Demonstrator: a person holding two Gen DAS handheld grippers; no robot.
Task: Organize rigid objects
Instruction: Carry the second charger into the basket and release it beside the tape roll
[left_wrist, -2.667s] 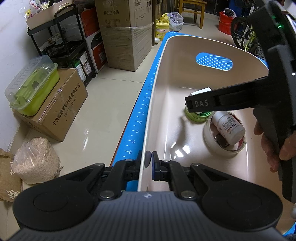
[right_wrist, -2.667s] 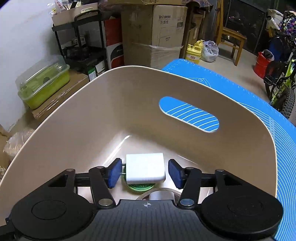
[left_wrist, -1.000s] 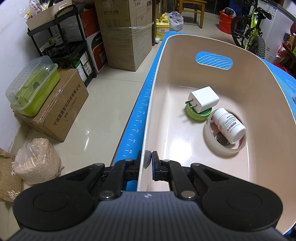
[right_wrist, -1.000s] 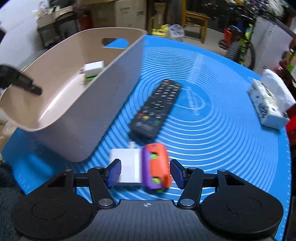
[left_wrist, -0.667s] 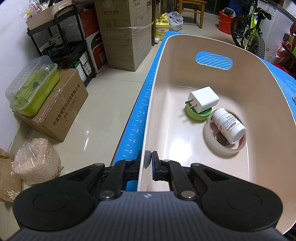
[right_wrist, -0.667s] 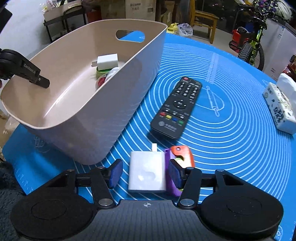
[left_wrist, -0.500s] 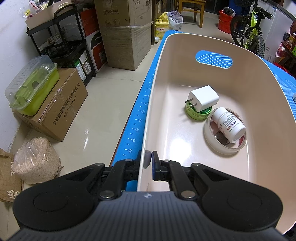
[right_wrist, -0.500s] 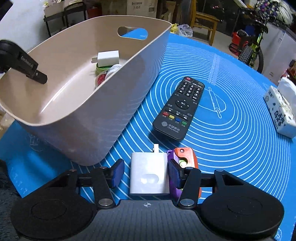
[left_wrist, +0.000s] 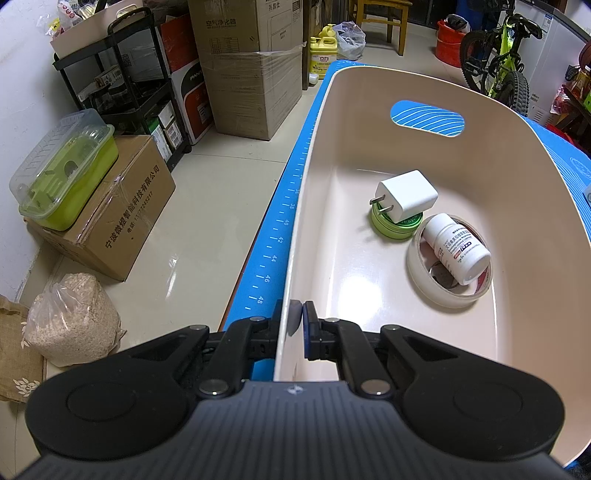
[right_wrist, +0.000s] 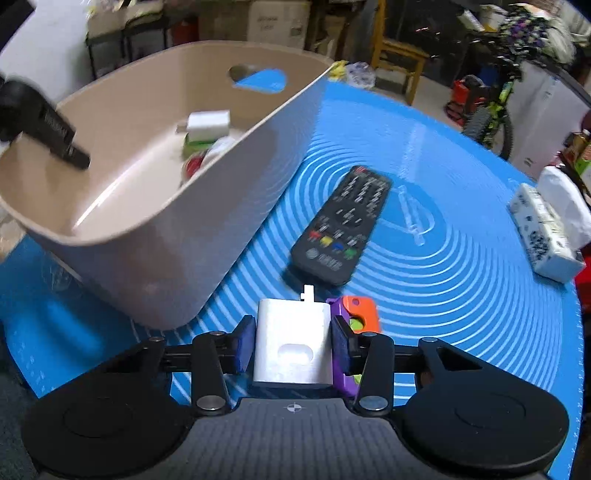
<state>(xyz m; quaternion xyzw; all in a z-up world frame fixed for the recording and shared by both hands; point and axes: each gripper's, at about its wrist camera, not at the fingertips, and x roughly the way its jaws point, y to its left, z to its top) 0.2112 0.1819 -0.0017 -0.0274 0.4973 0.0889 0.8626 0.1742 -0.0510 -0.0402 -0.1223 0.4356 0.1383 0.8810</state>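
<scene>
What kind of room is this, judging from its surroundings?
Probably a home storage room or garage: stacked brown cardboard boxes, a black metal shelving rack, and a green children's bicycle stand around the blue mat-covered table.

L wrist cam: close, looks down along bin (left_wrist: 554, 229) rim into it. R wrist cam: low over mat (right_wrist: 461, 258), bin ahead-left. Both share bin.

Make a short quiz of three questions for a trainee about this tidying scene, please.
1. True or false: the left tool is clamped on the basket rim.
2. Which thing is between the closing pads of the right tool? A) remote control B) white charger C) pill bottle
3. Fill in: inside the basket, the pill bottle lies in a ___ roll.

Key: 1 true; 2 B, white charger; 3 tape, tape roll.
</scene>
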